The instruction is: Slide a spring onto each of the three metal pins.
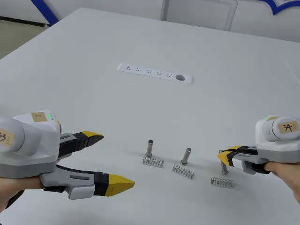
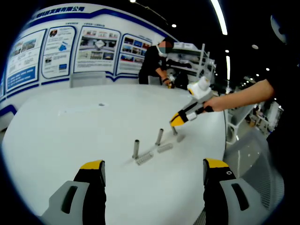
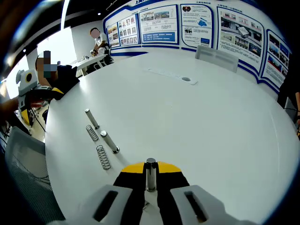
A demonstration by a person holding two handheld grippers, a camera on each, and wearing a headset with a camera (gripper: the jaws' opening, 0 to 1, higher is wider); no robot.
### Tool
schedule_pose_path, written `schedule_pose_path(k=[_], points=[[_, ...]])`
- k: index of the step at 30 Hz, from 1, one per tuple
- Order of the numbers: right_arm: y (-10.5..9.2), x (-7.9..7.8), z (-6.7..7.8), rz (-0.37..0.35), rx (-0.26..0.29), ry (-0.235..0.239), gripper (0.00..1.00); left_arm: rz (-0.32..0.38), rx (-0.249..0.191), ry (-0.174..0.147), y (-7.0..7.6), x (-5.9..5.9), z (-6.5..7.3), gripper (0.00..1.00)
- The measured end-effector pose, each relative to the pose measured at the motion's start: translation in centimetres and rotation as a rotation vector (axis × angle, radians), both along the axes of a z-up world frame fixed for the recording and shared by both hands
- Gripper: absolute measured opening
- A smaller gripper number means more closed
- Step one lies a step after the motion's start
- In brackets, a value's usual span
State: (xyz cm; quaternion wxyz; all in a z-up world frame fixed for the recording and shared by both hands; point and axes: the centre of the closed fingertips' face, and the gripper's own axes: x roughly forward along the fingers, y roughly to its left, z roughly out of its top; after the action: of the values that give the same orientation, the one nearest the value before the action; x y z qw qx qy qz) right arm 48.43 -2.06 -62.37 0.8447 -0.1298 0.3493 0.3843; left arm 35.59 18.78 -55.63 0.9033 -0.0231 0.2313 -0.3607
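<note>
At the lower left of the head view, the left gripper (image 1: 107, 160) is held above a white table (image 1: 84, 70); its two yellow-tipped jaws are spread wide with nothing between them. In the left gripper view the same jaws rise far apart from the bottom edge, with bare tabletop between them; beyond the table a wall of blue-and-white posters (image 2: 61, 49) runs across the back.

Moving right, near the front of the table, three metal pins stand upright in a row that slants slightly toward the viewer — the left pin (image 1: 149, 147), the middle pin (image 1: 186, 155) and the right pin (image 1: 224, 168). A coiled spring lies on its side at the foot of each, on the near side: the left spring (image 1: 153, 162), the middle spring (image 1: 183, 171) and the right spring (image 1: 222, 182); all three rest on the tabletop. Farther back, toward the middle of the table, a long white power strip (image 1: 154, 74) lies flat.

At the far right, the right gripper (image 1: 225, 156) reaches in from the edge; its jaws are drawn narrow around the right pin. In the right gripper view that pin stands upright between the two close-set jaws — pinched there, with the other two pins and their springs off to the left.
</note>
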Motion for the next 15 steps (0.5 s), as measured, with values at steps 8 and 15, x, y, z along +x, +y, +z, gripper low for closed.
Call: schedule_pose_path(k=[8, 15], points=[[-0.3, -0.6, 0.4, 0.007, 0.028, -0.038, 0.09, 0.000, 0.009, -0.005, -0.1, -0.1, 0.4, 0.88], [-0.2, -1.2, 0.7, 0.025, 0.031, -0.055, 0.09, -0.014, 0.016, 0.002, -0.4, -0.5, 0.2, 0.88]])
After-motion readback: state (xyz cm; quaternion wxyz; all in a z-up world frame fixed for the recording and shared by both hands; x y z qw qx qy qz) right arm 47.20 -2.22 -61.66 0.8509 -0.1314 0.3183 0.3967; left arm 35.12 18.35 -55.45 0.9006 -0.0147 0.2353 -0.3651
